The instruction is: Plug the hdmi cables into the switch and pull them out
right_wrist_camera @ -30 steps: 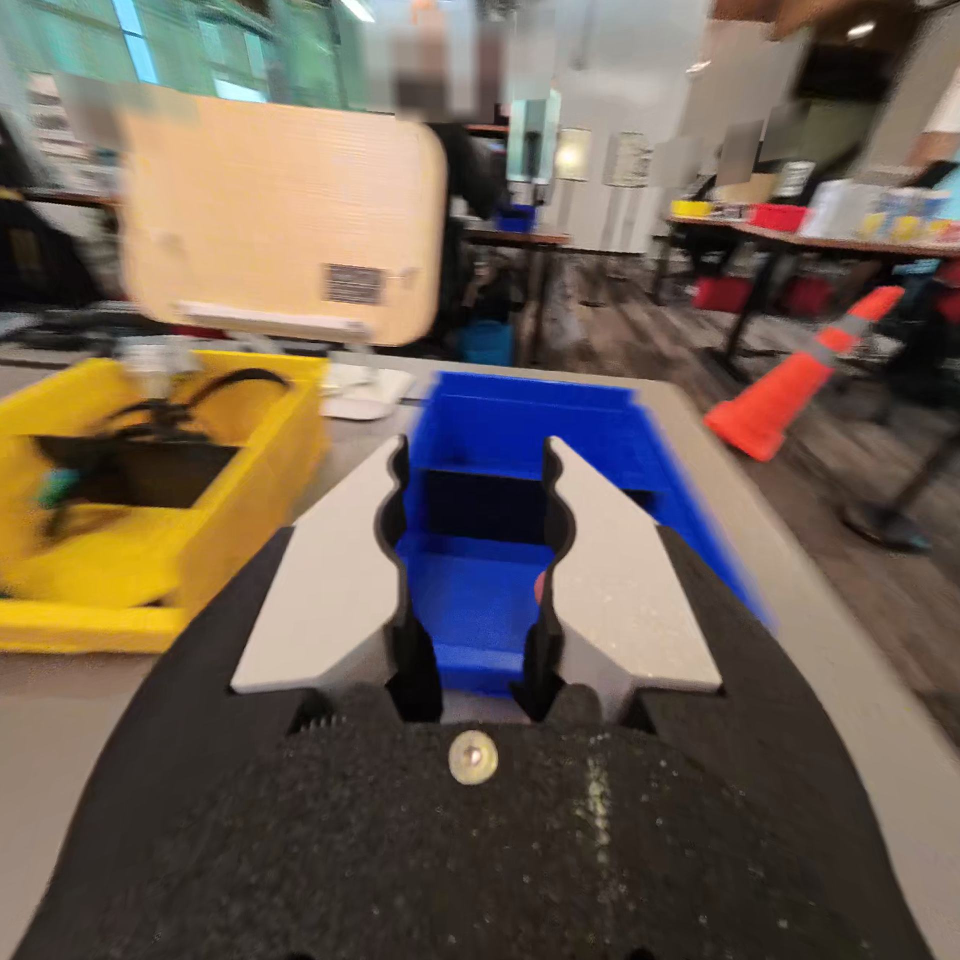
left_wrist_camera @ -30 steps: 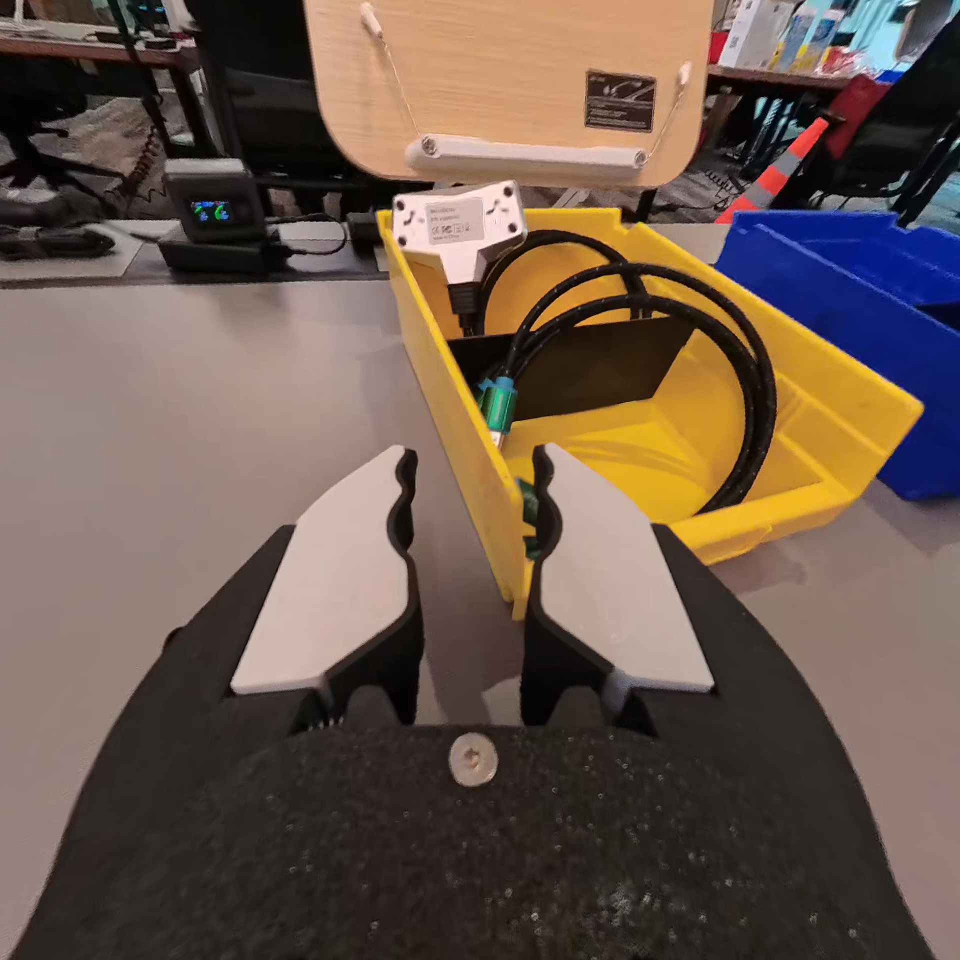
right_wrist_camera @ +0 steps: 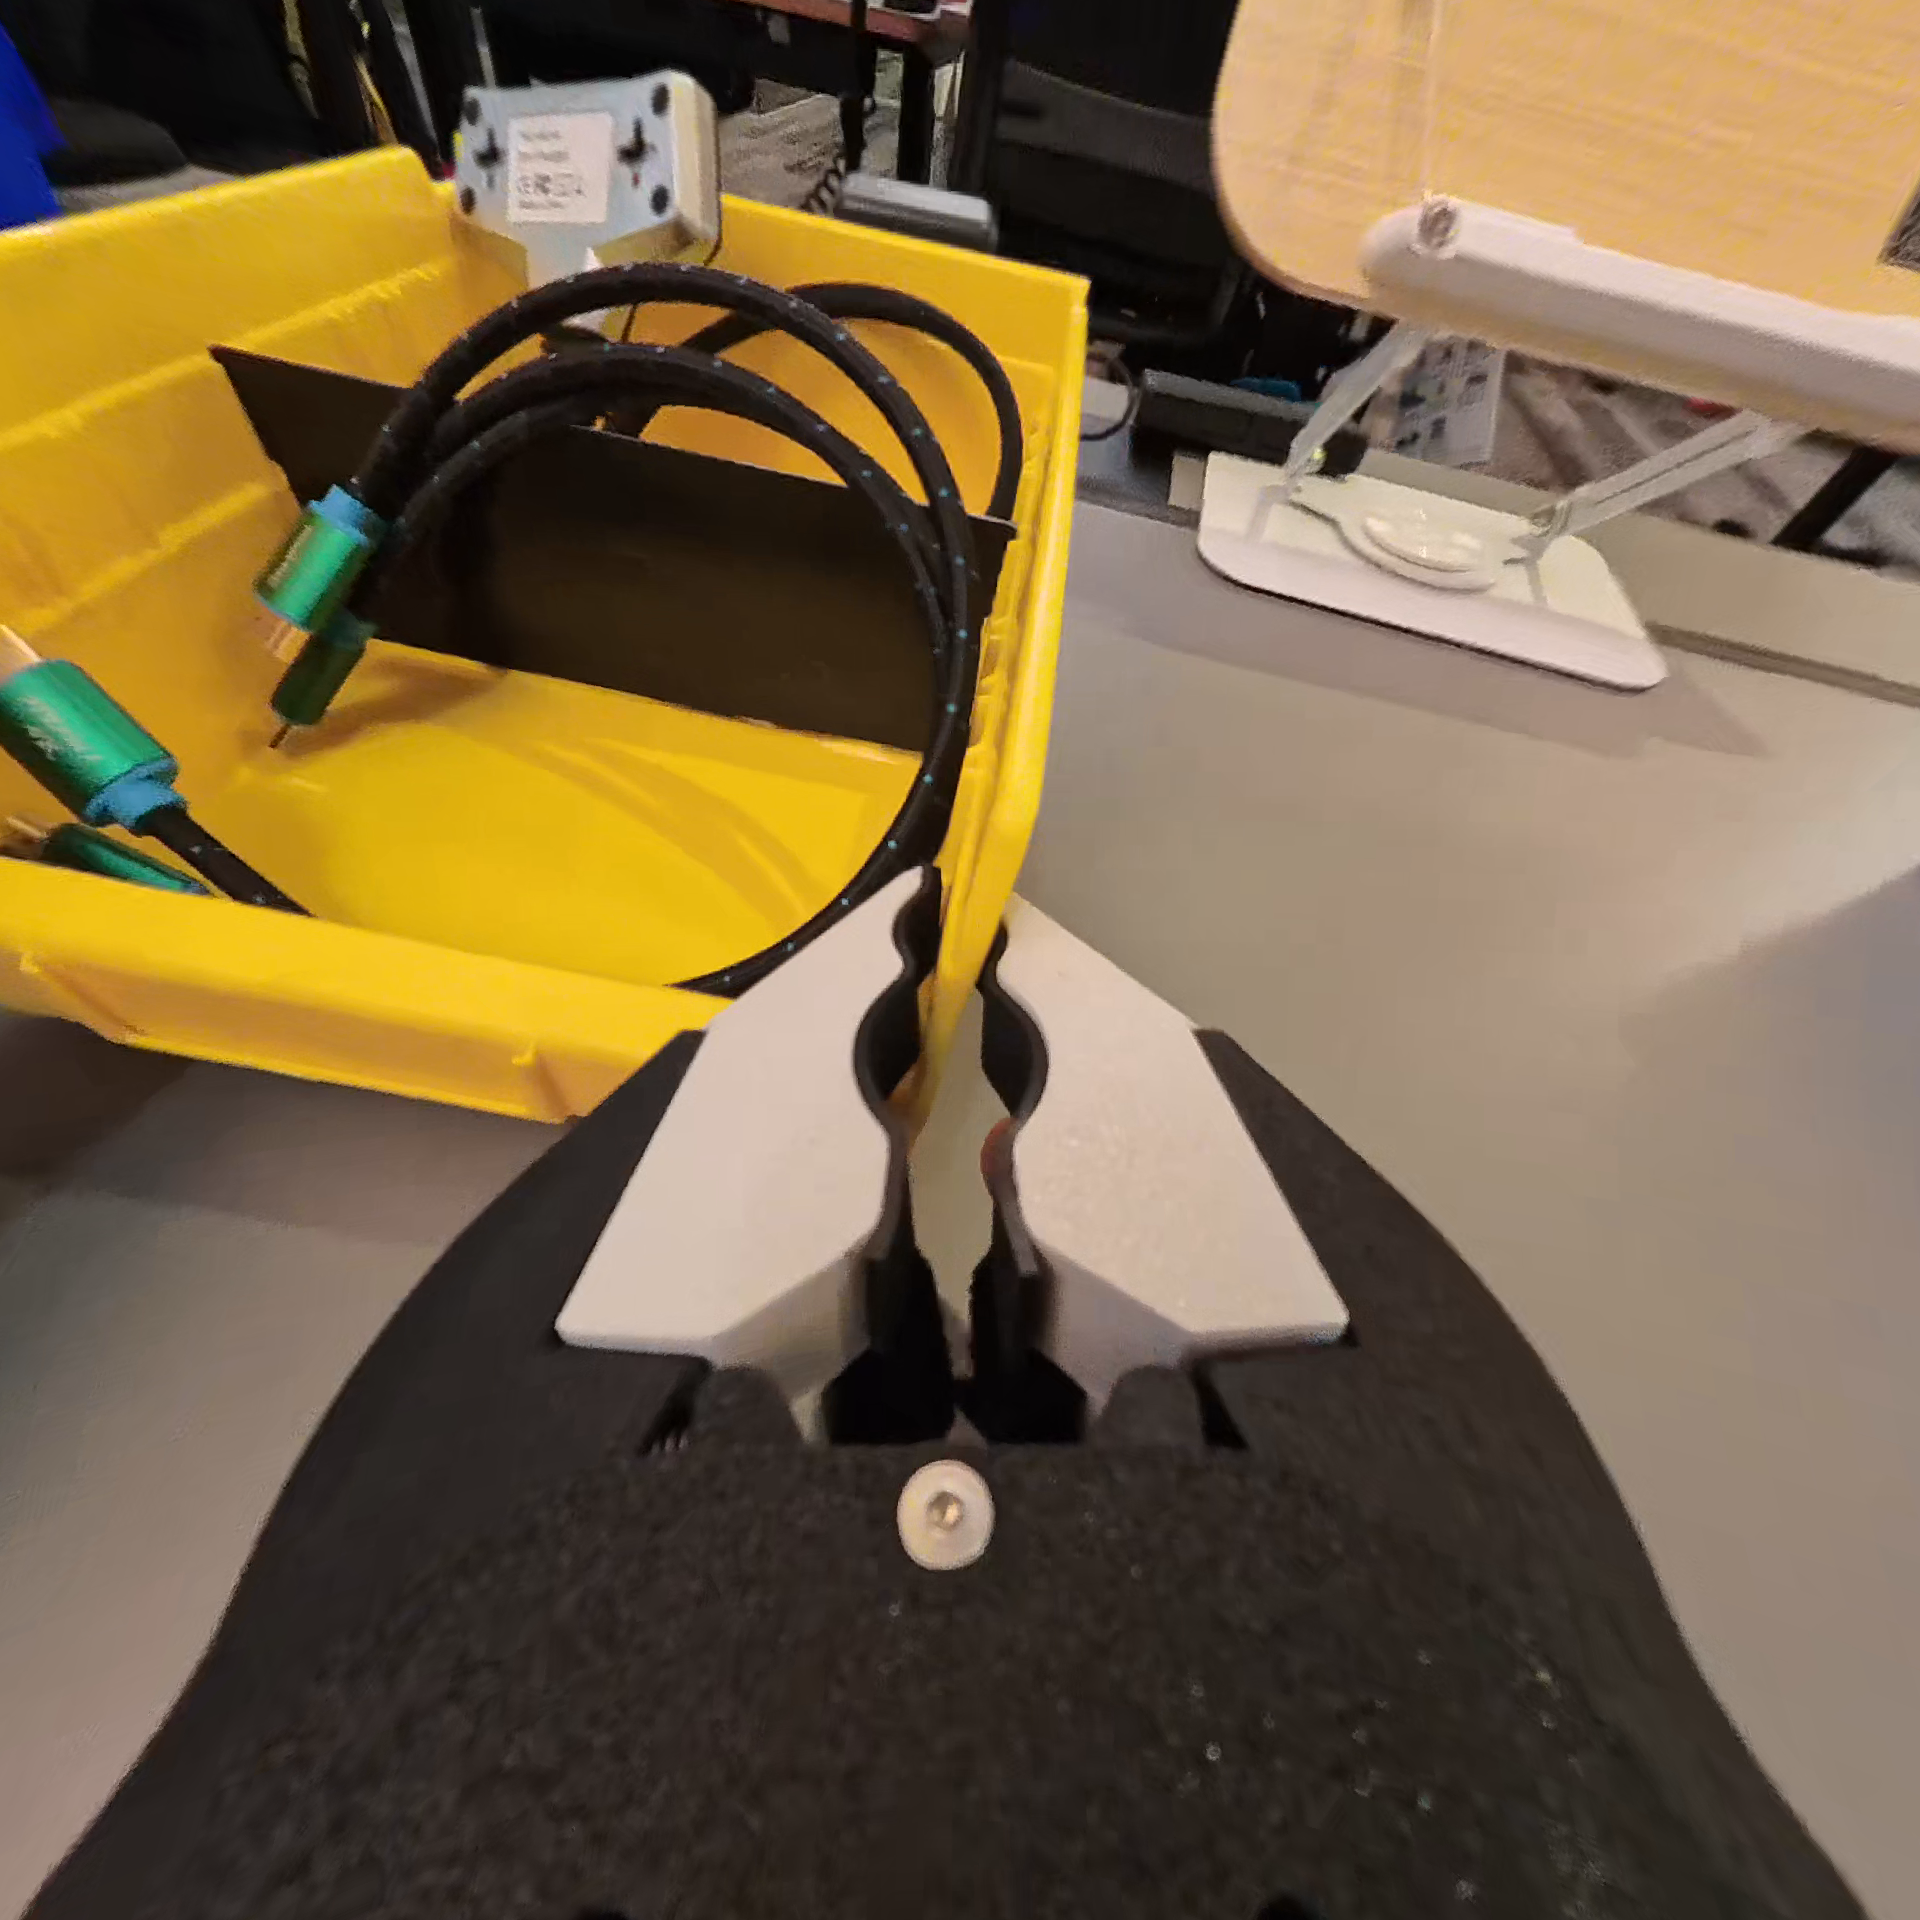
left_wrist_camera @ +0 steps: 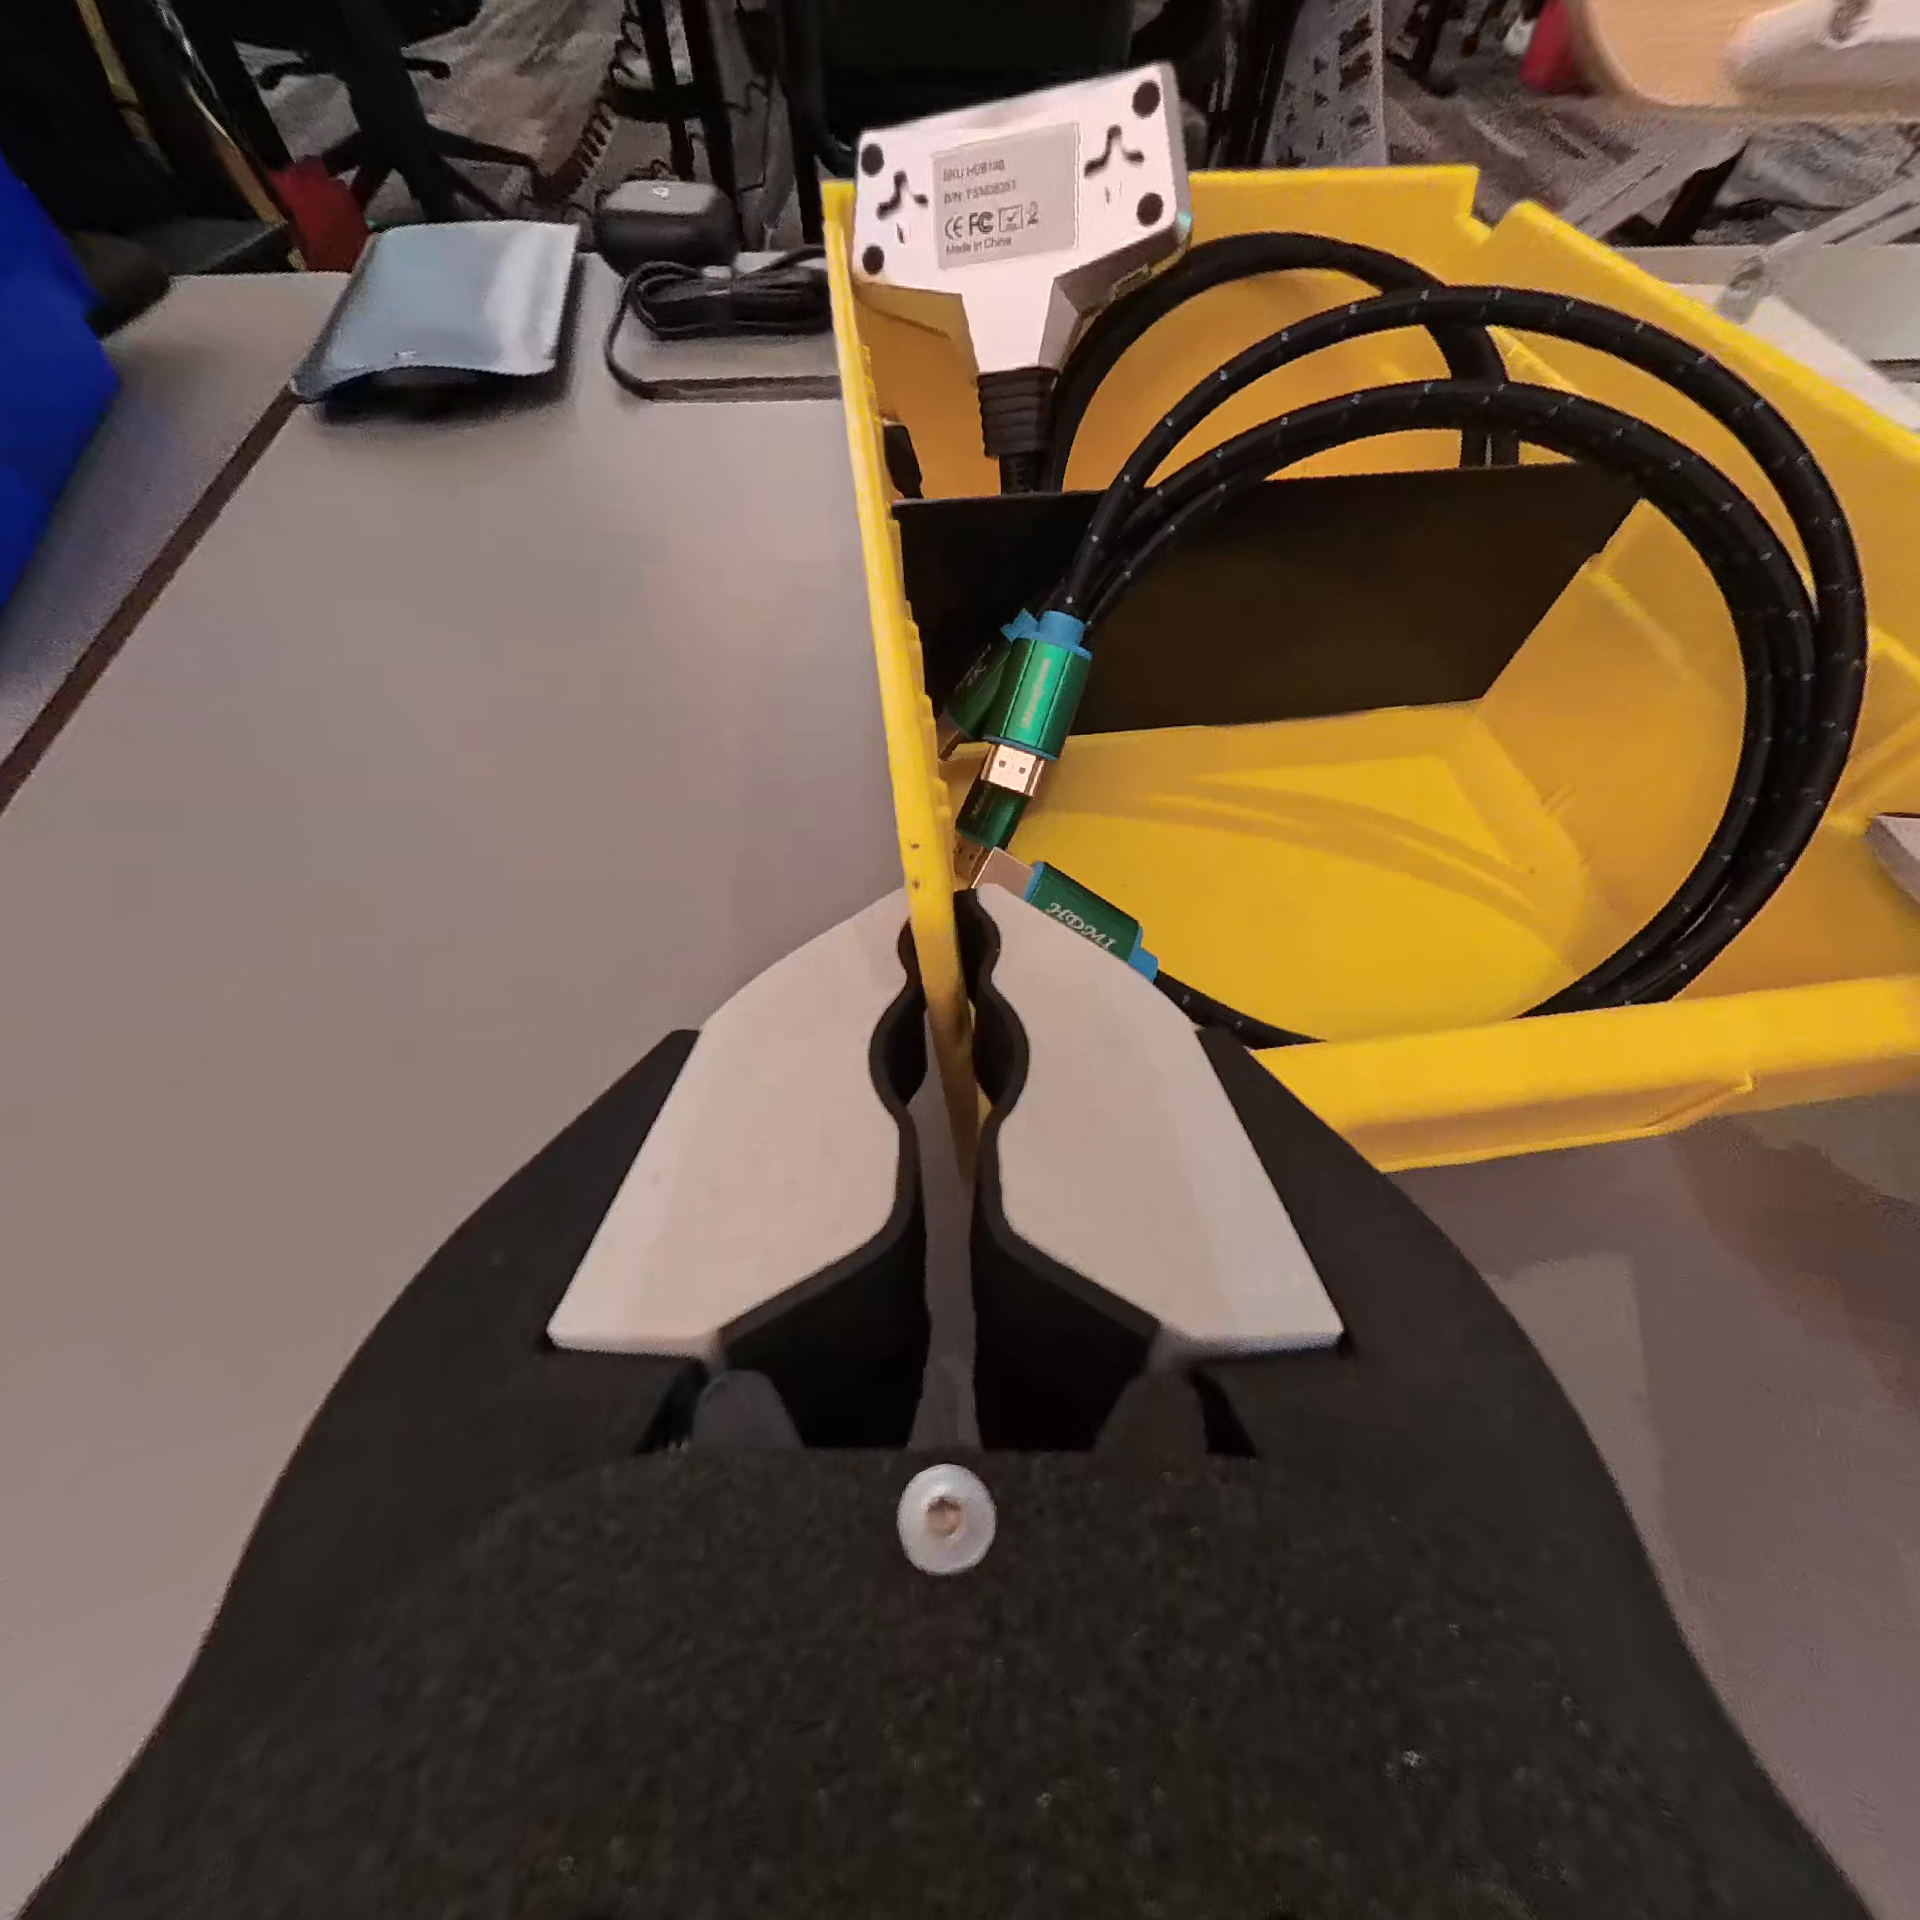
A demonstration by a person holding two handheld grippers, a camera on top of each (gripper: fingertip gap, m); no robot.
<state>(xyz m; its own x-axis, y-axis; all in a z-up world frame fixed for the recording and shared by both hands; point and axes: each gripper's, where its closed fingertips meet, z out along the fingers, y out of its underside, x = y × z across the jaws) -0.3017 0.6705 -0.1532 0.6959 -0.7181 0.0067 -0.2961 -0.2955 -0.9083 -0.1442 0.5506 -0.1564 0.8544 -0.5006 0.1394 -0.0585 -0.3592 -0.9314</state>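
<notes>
Left wrist view showed the left gripper [left_wrist_camera: 940,940] clamped on the yellow bin [left_wrist_camera: 1558,1070] wall; the right gripper [right_wrist_camera: 961,925] pinched its opposite wall. The labelled switch [left_wrist_camera: 1018,218] and hdmi cables [left_wrist_camera: 1621,665] lay inside.

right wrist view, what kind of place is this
Probably a shared office or lab workspace: a grey table holding a yellow parts bin of cables, a tilted wooden laptop stand, and other desks and gear crowded behind.

Both grippers [left_wrist_camera: 940,935] [right_wrist_camera: 961,914]: pale grey scalloped fingers, black speckled body (perhaps foam), one silver screw
</notes>
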